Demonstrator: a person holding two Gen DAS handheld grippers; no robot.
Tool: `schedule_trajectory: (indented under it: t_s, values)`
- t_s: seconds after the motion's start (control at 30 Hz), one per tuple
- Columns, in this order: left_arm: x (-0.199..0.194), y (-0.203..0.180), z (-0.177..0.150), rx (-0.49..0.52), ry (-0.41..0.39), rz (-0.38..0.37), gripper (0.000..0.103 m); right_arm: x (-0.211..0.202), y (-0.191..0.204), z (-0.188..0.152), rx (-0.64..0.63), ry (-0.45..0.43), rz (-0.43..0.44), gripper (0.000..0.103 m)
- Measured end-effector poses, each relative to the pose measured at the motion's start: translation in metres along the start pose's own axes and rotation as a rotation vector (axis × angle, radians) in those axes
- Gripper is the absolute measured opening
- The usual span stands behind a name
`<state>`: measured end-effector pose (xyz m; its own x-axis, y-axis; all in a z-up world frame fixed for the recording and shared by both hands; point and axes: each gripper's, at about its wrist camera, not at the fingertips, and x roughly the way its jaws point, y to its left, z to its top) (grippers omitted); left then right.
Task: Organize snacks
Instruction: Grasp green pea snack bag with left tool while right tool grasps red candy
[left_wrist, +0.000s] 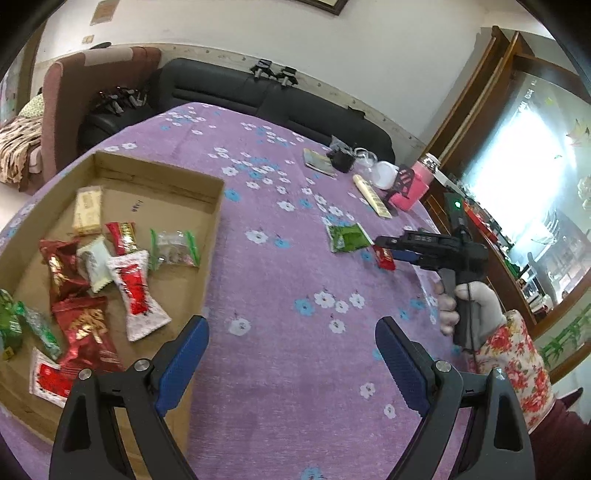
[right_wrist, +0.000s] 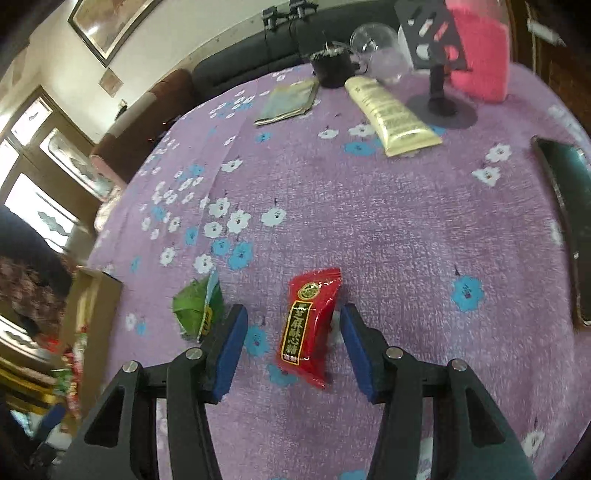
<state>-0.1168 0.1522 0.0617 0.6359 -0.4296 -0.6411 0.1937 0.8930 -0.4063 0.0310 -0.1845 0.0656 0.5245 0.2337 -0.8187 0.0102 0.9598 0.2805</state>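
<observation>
A red candy packet (right_wrist: 310, 321) lies on the purple flowered tablecloth (right_wrist: 388, 229), between the blue pads of my right gripper (right_wrist: 293, 309). The pads stand apart on either side of it and do not press it. A green snack packet (right_wrist: 199, 306) lies just left of the left finger. In the left wrist view the right gripper (left_wrist: 384, 251) reaches down over the red packet (left_wrist: 386, 258), beside the green packet (left_wrist: 347, 236). My left gripper (left_wrist: 291, 325) hangs wide open and holds nothing, by the near right corner of a cardboard box (left_wrist: 218, 206) with several snack packets (left_wrist: 136, 291) in it.
At the table's far side lie a cream tube (right_wrist: 391, 114), a flat pouch (right_wrist: 291, 99), a black pot (right_wrist: 332, 66), a clear bowl (right_wrist: 376, 40), a black stand (right_wrist: 439, 92) and a pink container (right_wrist: 480, 55). A dark flat device (right_wrist: 569, 221) lies at the right edge. A black sofa (left_wrist: 258, 92) stands behind.
</observation>
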Motion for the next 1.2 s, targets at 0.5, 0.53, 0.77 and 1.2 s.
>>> schedule_trajectory:
  t_s: [0.5, 0.53, 0.77, 1.2]
  values:
    - [0.065, -0.080, 0.076, 0.281, 0.026, -0.012, 0.094, -0.043, 0.003, -0.062, 0.101, -0.107, 0.008, 0.017]
    - [0.082, -0.084, 0.081, 0.287, 0.045, -0.012, 0.094, -0.043, 0.000, -0.066, 0.114, -0.114, 0.026, 0.017]
    - [0.166, -0.094, 0.093, 0.312, 0.134, 0.029, 0.094, -0.034, -0.015, -0.067, 0.186, -0.096, 0.106, 0.017]
    - [0.239, -0.110, 0.085, 0.407, 0.204, 0.099, 0.093, -0.031, -0.012, -0.067, 0.172, -0.090, 0.109, 0.018]
